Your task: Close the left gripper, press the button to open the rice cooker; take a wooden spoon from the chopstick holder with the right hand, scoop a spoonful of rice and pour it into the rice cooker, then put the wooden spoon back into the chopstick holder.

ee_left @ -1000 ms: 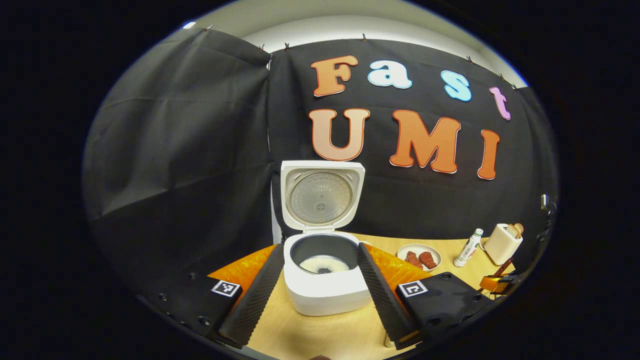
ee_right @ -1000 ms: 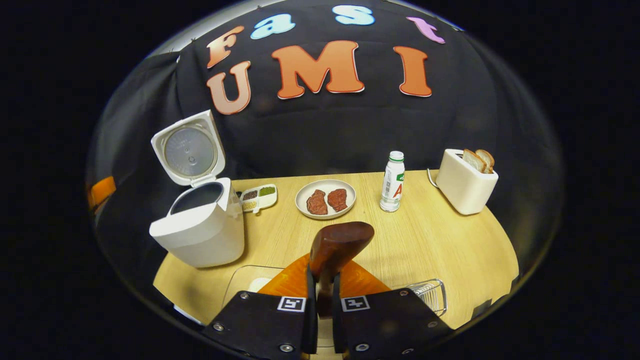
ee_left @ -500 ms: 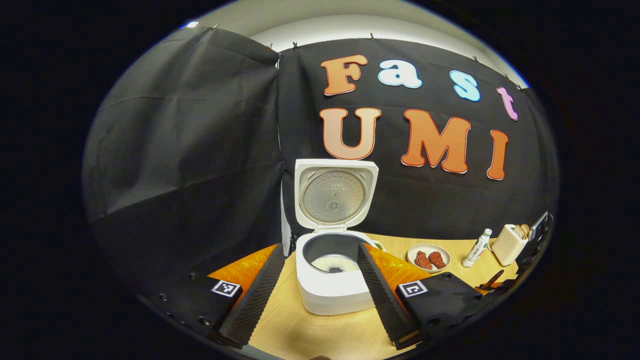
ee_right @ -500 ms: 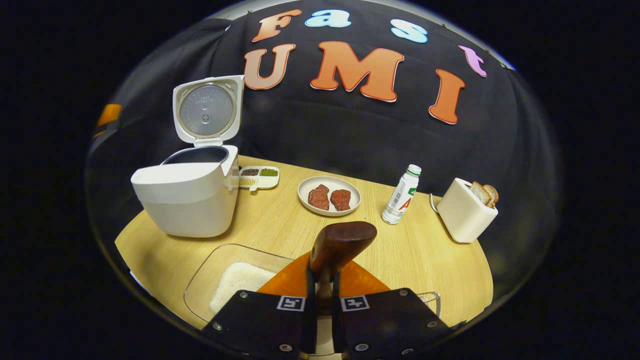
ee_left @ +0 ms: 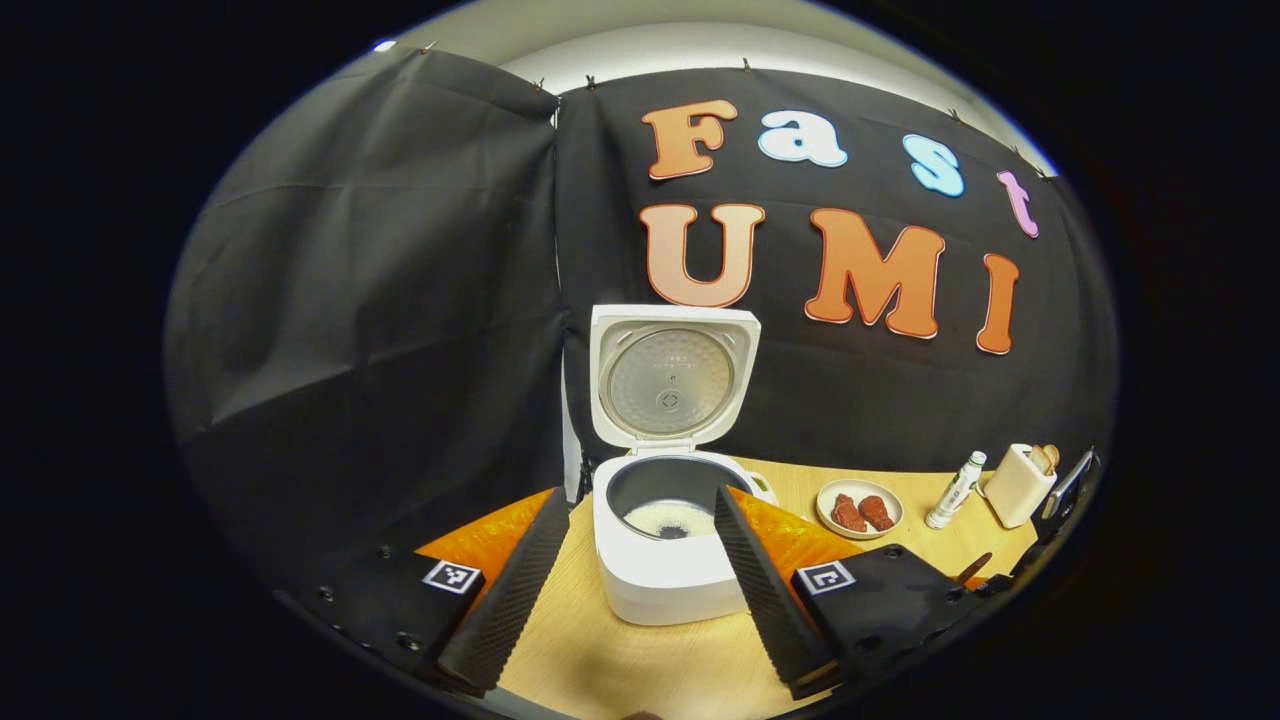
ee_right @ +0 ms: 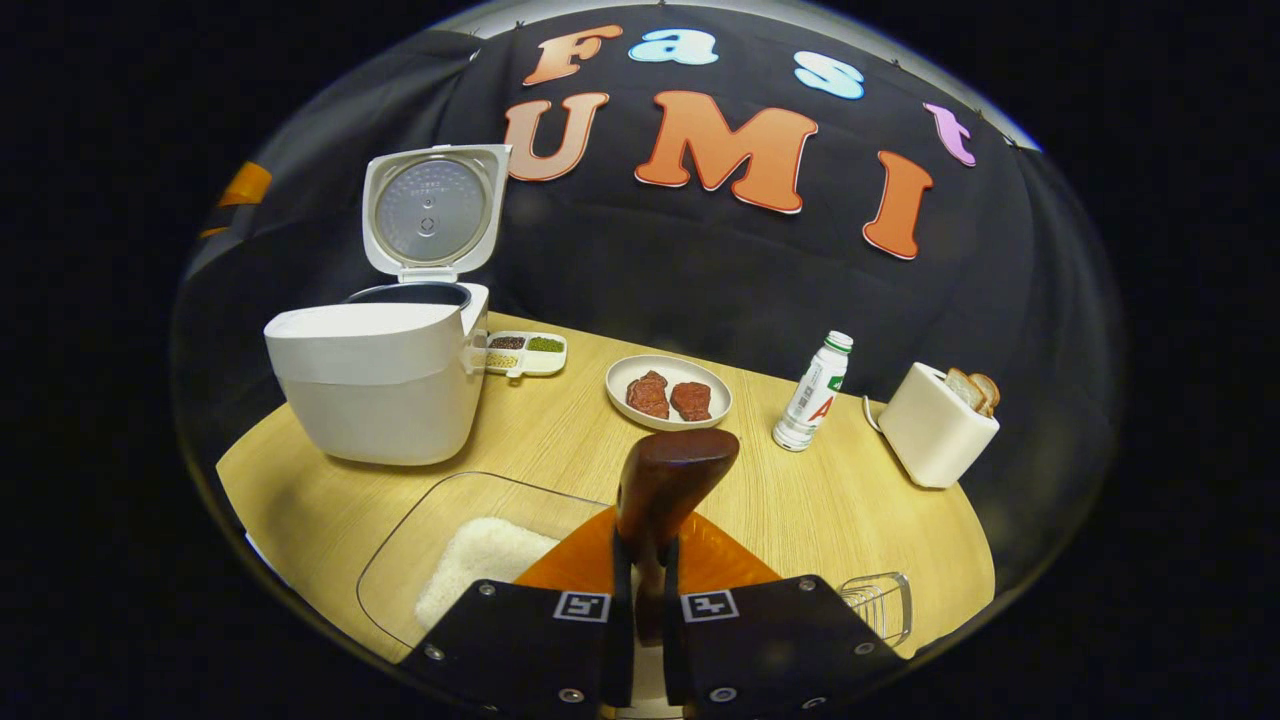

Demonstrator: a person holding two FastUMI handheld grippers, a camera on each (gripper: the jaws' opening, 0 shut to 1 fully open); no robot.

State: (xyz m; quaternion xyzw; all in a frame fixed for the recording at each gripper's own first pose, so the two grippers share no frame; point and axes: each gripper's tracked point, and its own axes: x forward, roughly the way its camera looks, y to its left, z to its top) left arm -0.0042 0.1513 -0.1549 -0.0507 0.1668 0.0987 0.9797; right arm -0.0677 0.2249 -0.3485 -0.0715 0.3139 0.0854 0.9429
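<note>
Right gripper (ee_right: 640, 590) clamps the wooden spoon (ee_right: 668, 480) above the bench (ee_right: 850, 500); left gripper (ee_left: 640, 590) spread wide before the open-lidded rice cooker (ee_left: 665, 560).

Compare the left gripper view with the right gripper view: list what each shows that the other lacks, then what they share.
Left gripper view alone: white rice lying in the cooker's dark inner pot, seen between the open left tool.

Right gripper view alone: the clear rectangular container of rice, the small divided dish of grains, a wire holder, and the right tool shut on the brown wooden spoon.

Both: the white rice cooker with its lid raised, the round plate of meat, the white bottle, the cream toaster and the wooden table.
</note>
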